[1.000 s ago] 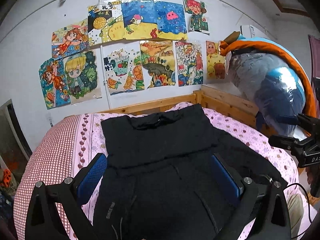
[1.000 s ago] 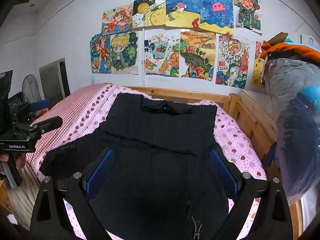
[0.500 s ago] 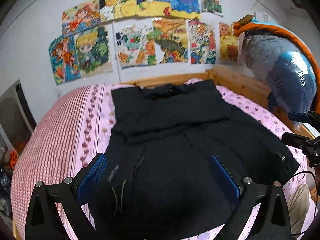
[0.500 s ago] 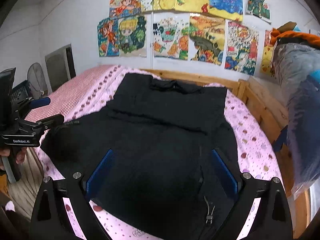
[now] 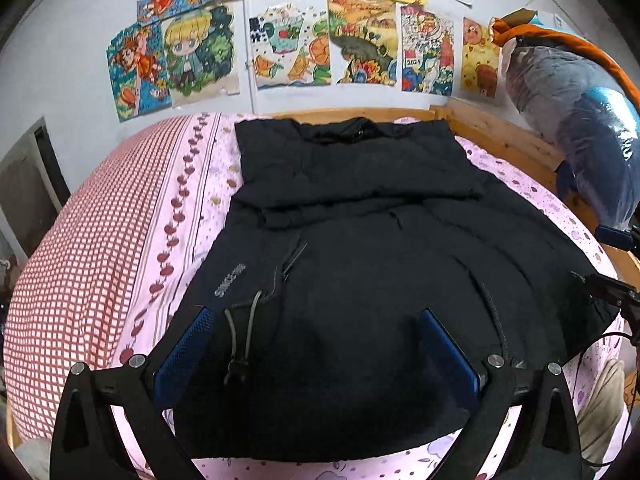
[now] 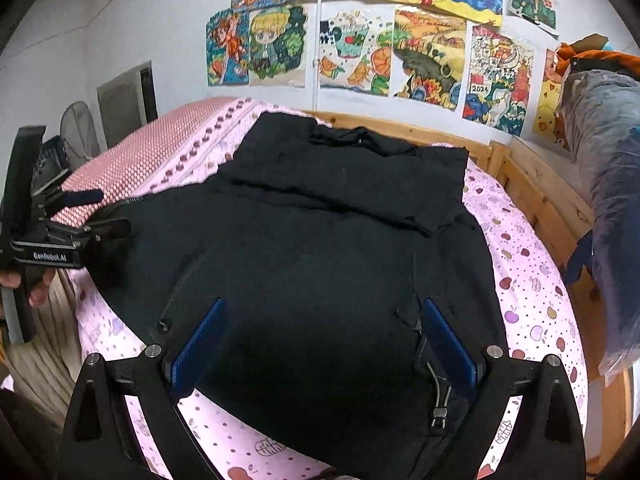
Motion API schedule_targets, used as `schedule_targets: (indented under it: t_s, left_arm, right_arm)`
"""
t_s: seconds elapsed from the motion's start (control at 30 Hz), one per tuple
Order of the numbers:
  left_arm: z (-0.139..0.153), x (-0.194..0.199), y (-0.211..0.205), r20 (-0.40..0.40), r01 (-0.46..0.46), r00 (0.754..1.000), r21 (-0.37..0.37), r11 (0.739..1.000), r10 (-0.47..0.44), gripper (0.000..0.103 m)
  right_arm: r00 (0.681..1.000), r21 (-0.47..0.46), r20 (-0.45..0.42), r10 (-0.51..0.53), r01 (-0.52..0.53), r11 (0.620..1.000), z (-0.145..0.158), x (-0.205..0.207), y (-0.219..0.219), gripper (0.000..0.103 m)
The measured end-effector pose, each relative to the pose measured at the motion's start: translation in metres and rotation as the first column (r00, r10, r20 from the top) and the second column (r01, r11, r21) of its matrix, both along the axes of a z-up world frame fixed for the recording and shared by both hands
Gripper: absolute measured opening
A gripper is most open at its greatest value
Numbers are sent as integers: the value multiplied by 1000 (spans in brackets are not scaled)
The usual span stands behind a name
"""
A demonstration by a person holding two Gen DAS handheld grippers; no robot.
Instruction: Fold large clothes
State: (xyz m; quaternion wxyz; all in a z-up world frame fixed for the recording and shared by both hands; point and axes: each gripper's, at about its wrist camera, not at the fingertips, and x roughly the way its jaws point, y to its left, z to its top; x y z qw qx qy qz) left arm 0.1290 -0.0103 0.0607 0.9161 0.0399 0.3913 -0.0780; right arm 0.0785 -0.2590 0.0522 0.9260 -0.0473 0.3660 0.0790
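Observation:
A large black jacket [image 5: 360,248] lies spread on the pink bed, its upper part folded into a neat rectangle toward the wall and its hem toward me. It also shows in the right wrist view [image 6: 320,248]. My left gripper [image 5: 316,344] is open and empty, hovering above the hem near a grey drawcord [image 5: 240,336]. My right gripper [image 6: 320,336] is open and empty above the hem's other side, near a cord toggle [image 6: 438,404]. The left gripper shows at the left edge of the right wrist view [image 6: 80,216].
The bed has a pink patterned sheet [image 5: 100,248] and a wooden frame [image 5: 504,140]. A plastic-wrapped bundle of bedding [image 5: 580,120] stands at the right. Drawings [image 5: 280,40] cover the wall behind. A fan [image 6: 78,128] stands at the left.
Both grippers have tilted downward and pulled back over the jacket's hem, so more of the jacket and bed is in view. Both stay open and empty.

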Motion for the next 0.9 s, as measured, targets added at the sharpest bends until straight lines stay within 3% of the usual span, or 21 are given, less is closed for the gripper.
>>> schedule_targets:
  t_s: [0.27,0.5,0.63,0.77,0.9]
  left_arm:
    - [-7,-9,9,8,29,1000,2,1000,-29,103]
    - [-11,-25,10,34,146,989,14,989,-147,103]
    - [-15,-40,1,50,271,960,71,960,-275,103]
    - [-23,-53,-7,12,383,922,113,917,-386,103]
    - [-28,-54,-12,-21,408,912,162,898,-411,103]
  right_arm:
    - [998,-46,-60,19,-22,999,-20,-5,4,95]
    - [997,-40,-68,31,-34,999,-35,-19,0,95]
    - [995,-67,-81,50,-56,996,-41,-25,-1,95]
    - [992,-118,-106,62,-74,990,-46,-30,2,95]
    - [985,-192,-137,105,-130,973,-49,-37,13,95]
